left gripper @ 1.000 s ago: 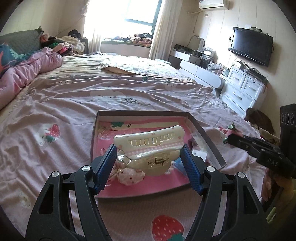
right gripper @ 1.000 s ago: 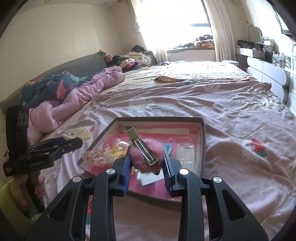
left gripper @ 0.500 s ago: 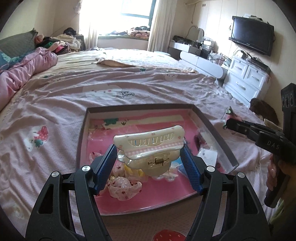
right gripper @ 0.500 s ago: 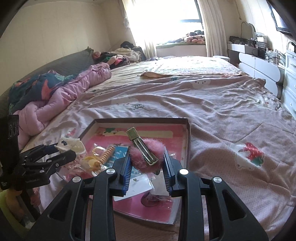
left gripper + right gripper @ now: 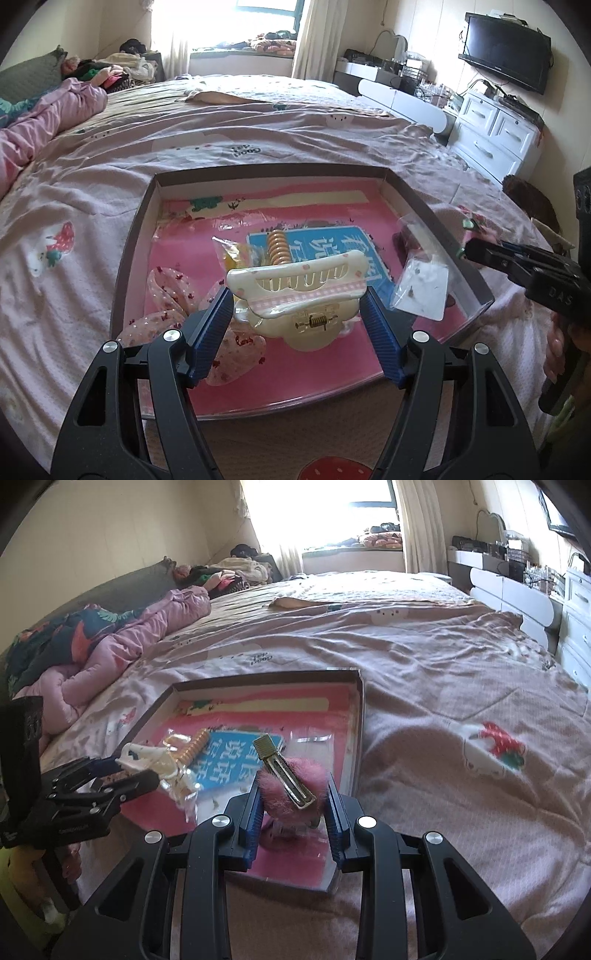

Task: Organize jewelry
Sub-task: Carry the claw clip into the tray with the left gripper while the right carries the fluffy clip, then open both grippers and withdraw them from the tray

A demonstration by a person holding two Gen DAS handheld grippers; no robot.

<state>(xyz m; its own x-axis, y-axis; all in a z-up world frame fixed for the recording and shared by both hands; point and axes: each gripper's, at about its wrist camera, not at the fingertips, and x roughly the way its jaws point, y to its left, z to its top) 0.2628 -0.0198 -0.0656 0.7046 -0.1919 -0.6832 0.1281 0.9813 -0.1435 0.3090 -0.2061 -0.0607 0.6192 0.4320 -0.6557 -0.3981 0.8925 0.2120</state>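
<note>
Left gripper clamped wide on a cream claw clip, blue pads pressed against both ends of it, spring facing the camera, teeth toward 12 o'clock. Held above the near half of a shallow box with a pink floor, lying on the pink bedspread. In the box: a blue card at centre with a gold spiral hair tie on it, a yellow item in a clear wrapper at 9 o'clock of the card, spotted pink bows toward 8 o'clock, a small clear bag leaning on the wall at 3 o'clock. Right gripper closed narrow on a fluffy pink hair clip, its gold metal bar pointing to 11 o'clock, poised over the box's near right corner. Bundled pink duvet at 10 o'clock in the right wrist view.
</note>
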